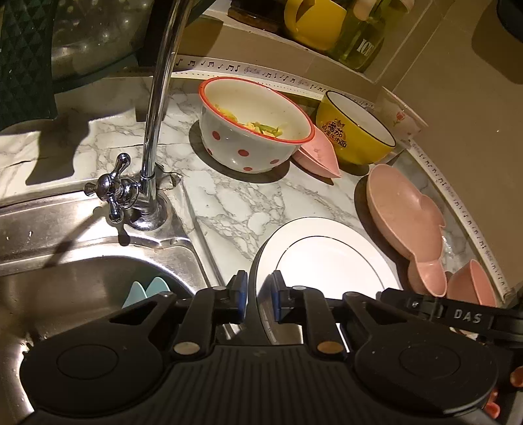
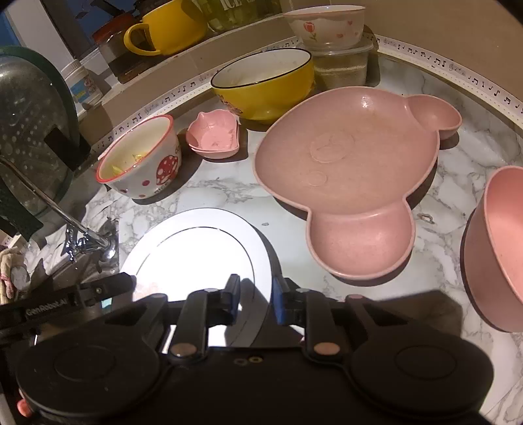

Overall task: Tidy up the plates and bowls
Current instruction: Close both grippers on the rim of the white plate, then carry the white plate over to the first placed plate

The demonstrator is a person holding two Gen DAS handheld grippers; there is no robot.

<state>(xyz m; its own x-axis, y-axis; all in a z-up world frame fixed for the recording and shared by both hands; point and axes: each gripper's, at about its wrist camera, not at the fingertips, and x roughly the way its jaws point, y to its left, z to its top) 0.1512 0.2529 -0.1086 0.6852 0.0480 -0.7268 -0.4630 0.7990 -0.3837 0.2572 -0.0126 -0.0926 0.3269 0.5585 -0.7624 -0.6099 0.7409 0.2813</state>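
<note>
A white plate (image 1: 330, 258) with a thin dark ring lies on the marble counter by the sink; it also shows in the right wrist view (image 2: 196, 258). My left gripper (image 1: 260, 296) has its fingers on either side of the plate's near rim, shut on it. My right gripper (image 2: 255, 300) is narrowly open just over the plate's right edge, holding nothing. A pink bear-shaped divided plate (image 2: 340, 163) lies to the right. A polka-dot bowl (image 1: 251, 127) holds food scraps. A yellow bowl (image 1: 356, 130) and a small pink dish (image 2: 214, 135) stand behind.
A steel sink (image 1: 81, 278) with a chrome tap (image 1: 150, 170) is at left; something light blue (image 1: 147, 291) lies in it. A pink bowl (image 2: 500, 248) stands at far right. A flowered bowl (image 2: 327, 26) sits on a lidded container. A yellow mug (image 2: 166, 29) stands on the back shelf.
</note>
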